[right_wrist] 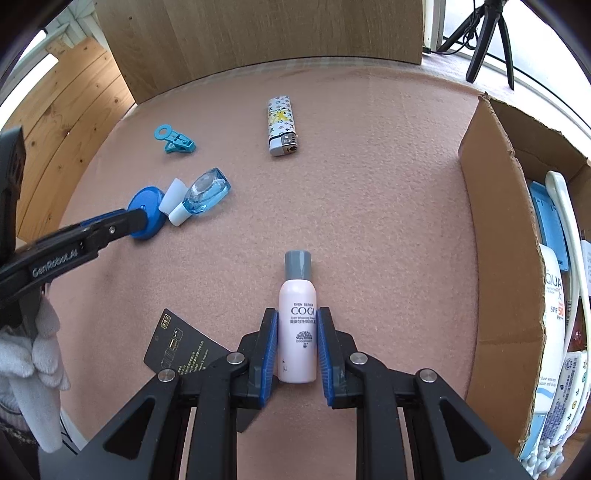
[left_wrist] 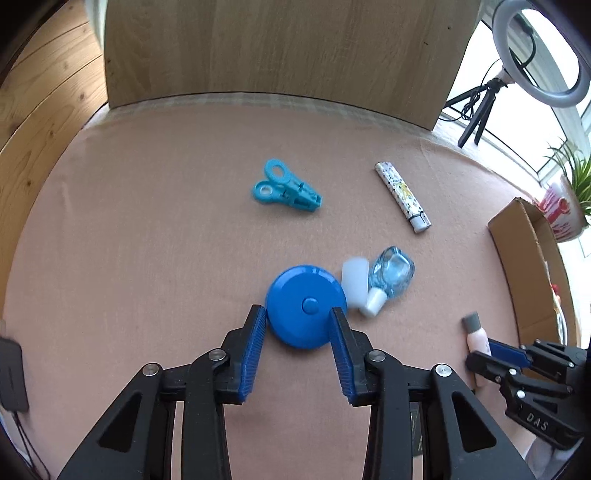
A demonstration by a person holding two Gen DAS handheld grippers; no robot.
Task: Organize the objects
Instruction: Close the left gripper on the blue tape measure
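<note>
Left gripper (left_wrist: 298, 314) spread wide around blue disc (left_wrist: 306, 305); right gripper (right_wrist: 297, 316) clamped on pink bottle (right_wrist: 297, 325) laid on surface (right_wrist: 369, 206).

Mat centre (right_wrist: 369, 206) open to me | cardboard box wall (right_wrist: 495, 236) blocks right | wooden board (right_wrist: 258, 33) closes far edge

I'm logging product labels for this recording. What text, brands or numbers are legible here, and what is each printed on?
"EVEN SERIES" and "COGI", cut at the edge: pink bottle; the smaller lines beneath are too small to read.
"GenRobot.AI": arm of the left gripper.
"DAS": body of the right gripper.
"QUA" and "SPF 50", both partly hidden: white tube in the cardboard box.
Black card: print too small to read.
Lighter: pattern only, no readable words.
</note>
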